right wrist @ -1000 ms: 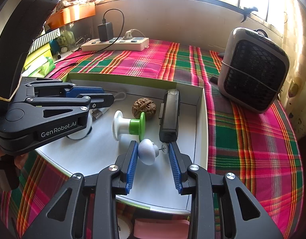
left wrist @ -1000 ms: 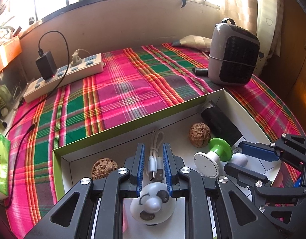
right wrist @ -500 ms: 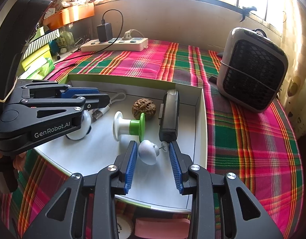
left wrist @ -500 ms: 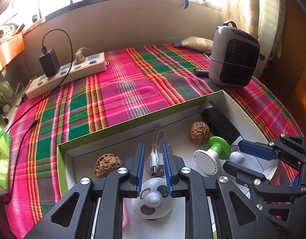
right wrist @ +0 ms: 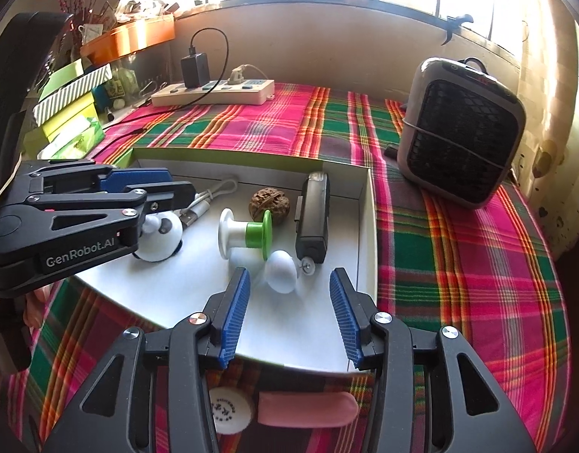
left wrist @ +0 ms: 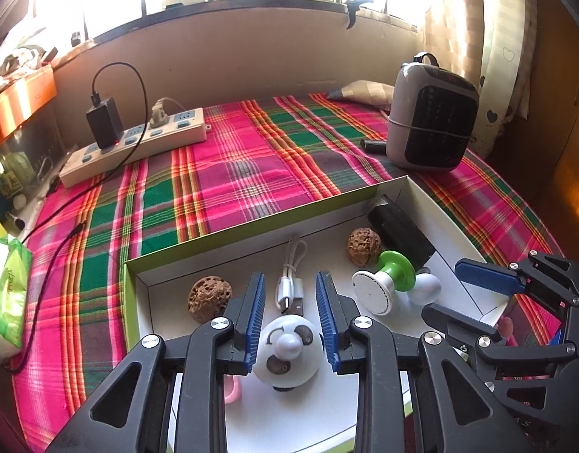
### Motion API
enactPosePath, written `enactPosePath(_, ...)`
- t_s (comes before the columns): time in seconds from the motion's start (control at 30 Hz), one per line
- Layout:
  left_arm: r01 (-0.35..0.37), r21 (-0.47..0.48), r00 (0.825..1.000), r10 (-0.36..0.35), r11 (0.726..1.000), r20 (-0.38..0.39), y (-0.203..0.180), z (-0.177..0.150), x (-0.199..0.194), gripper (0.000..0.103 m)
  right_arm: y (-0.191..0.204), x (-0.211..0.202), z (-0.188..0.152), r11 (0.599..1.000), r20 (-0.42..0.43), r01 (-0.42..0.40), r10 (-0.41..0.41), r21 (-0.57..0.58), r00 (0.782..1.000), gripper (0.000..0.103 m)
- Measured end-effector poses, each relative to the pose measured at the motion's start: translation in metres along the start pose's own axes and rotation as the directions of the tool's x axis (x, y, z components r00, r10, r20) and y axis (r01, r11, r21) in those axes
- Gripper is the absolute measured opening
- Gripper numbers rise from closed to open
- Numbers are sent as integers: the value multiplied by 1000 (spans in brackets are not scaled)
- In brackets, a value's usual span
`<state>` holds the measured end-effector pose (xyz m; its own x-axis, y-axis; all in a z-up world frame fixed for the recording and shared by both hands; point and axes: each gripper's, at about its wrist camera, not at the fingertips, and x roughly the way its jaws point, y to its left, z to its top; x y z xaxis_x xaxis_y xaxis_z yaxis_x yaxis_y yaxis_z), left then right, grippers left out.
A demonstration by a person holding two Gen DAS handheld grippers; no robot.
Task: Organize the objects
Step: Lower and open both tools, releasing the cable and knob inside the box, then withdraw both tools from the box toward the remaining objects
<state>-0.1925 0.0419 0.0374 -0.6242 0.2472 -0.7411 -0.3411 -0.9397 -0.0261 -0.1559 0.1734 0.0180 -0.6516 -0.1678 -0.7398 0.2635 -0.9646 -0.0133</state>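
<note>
A shallow white box with a green outer wall lies on the plaid cloth. It holds two walnuts, a green-and-white spool, a black device, a white USB cable, a panda-faced ball and a white egg-shaped piece. My left gripper hangs over the cable and the ball. Its jaws are opening, the pads standing clear of the cable between them. My right gripper is opening too, with the egg-shaped piece lying loose between its tips.
A grey heater stands right of the box. At the back lies a power strip with a black charger. A green tissue pack sits at the left edge. A round white tin and a pink item lie under the right gripper.
The left jaws were shut on the USB cable and have spread away from it. The right jaws have widened around the egg-shaped piece. Neither hand has shifted noticeably.
</note>
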Motion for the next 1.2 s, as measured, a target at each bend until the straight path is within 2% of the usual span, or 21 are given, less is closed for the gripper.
enactPosePath(0.43,10,-25,999,-9,1000,45,-5,-16,-32,28,-1,-27,-9,999,44,4,-5,33,999,46)
enactPosePath(0.9,52,-31,994,-49,998,97,-24,-40,-69,29,-18,-63,-37,994,82,28,-37,108,996,46)
enactPosePath(1.2,160,-22,985,-159,987,62,-47,-61,-67,37,-29,-76,-59,988,80,46,-58,145,995,46)
